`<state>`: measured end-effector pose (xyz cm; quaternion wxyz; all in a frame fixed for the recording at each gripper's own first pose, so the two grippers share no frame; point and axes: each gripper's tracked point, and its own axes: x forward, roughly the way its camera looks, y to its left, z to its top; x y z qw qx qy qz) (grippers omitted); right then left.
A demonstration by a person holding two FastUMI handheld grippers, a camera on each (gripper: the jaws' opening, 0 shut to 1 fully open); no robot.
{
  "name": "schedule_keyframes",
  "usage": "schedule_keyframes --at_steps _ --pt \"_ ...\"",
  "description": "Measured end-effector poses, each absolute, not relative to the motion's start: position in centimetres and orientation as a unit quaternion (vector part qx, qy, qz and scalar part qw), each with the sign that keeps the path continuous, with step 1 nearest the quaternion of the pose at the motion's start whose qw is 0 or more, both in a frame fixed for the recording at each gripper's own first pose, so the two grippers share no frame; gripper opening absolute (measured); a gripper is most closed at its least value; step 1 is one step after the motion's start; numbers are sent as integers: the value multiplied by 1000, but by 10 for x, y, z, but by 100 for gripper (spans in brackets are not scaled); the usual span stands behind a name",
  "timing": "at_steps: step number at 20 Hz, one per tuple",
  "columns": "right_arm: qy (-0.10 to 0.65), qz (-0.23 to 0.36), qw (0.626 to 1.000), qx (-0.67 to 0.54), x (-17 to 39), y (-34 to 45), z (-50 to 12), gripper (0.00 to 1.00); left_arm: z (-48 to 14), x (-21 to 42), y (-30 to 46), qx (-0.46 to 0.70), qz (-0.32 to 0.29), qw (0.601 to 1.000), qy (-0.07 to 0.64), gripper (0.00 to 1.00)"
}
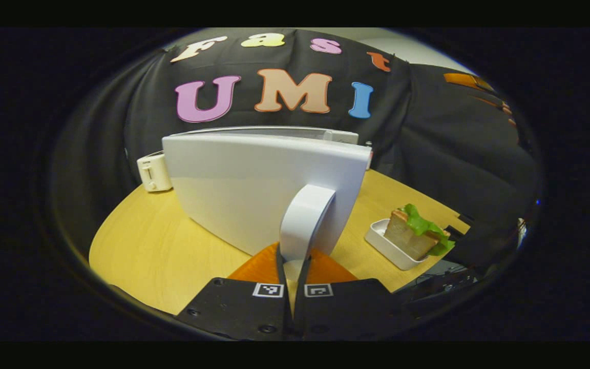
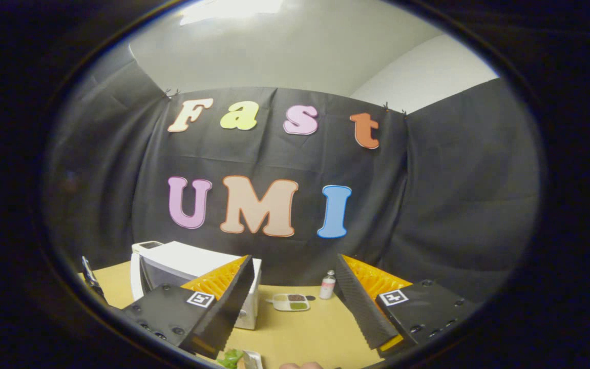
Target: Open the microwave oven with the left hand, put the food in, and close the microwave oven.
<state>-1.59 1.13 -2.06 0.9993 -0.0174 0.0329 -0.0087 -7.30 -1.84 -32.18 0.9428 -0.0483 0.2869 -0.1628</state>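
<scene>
In the left gripper view, the left gripper [image 1: 293,266] was clamped on the microwave door handle [image 1: 305,220]; the sandwich [image 1: 414,233] sat in a white tray [image 1: 390,247] to the right. The right gripper view showed the right gripper [image 2: 290,307] spread apart above the wooden table [image 2: 300,333], with the microwave [image 2: 187,271] at far left.

dim booth | ceiling glare [image 2: 233,7] (right gripper view) | edges bowed, soft

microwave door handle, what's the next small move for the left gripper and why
Probably keep pulling the handle outward. The left gripper has both fingers closed on it, and the microwave door is already swung partly open, while the sandwich sits in its tray on the table.
</scene>
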Motion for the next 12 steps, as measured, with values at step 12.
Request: schedule_keyframes --at_steps 12 --pt "49 44 998 9 0 59 -29 96 -331 -115 120 -59 -8 946 317 1"
